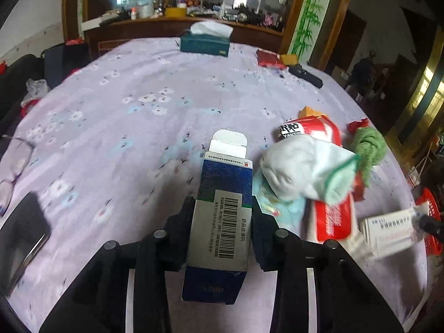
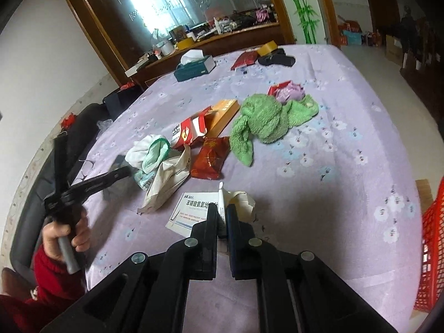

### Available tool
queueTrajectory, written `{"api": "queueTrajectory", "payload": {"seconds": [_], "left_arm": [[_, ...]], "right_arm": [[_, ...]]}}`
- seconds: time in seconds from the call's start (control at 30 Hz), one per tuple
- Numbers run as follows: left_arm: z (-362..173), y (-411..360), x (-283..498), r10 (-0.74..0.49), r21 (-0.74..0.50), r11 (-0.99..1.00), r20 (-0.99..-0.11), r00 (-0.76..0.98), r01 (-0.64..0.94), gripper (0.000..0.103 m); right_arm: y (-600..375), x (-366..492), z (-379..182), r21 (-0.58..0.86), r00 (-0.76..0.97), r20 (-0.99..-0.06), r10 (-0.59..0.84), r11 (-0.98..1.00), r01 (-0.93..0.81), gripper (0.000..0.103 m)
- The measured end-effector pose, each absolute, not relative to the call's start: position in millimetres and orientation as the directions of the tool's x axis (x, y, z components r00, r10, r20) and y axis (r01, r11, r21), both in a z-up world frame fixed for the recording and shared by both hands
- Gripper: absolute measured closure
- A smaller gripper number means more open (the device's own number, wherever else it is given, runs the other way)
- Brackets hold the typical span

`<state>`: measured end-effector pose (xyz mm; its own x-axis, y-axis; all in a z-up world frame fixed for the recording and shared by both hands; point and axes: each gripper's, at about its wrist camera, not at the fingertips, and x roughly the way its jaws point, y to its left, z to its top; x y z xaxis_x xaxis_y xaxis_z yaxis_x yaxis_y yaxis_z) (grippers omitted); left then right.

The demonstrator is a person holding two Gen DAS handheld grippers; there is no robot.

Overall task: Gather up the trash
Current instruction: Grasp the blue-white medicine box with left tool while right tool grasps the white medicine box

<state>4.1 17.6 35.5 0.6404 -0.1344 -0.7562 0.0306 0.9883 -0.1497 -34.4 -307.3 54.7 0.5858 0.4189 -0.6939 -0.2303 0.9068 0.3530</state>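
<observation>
The left gripper is squeezing a blue and white box tight, holding it up over the purple tablecloth. The right gripper is pinching a thin white tube — it is sitting over a white box, near the red basket.

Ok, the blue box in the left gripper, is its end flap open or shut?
Open. The blue box, clamped in the left gripper, has its white tuck flap sticking out past the far end. Contents cannot be seen.
</observation>
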Motion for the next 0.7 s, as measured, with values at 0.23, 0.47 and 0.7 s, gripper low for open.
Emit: {"api": "queueTrajectory", "payload": {"seconds": [0.23, 0.47, 0.7], "left_arm": [[70.4, -6.4, -49.8, -0.119, -0.108, 0.992, -0.669, 0.734, 0.063, 0.067], [80.6, -55.9, -72.8, -0.201, -0.092, 0.978, -0.647, 0.735, 0.187, 0.067], [80.0, -88.7, -84.3, -0.257, -0.099, 0.962, -0.65, 0.715, 0.255, 0.067]], "right_arm": [[-309.2, -51.2, 64.5, 0.365, 0.617, -0.659, 0.431, 0.9, -0.239, 0.096], [-316.5, -73.1, 74.7, 0.345, 0.661, -0.634, 0.402, 0.912, -0.224, 0.096], [-332.1, -95.6, 84.3, 0.346, 0.694, -0.61, 0.383, 0.916, -0.202, 0.096]]}}
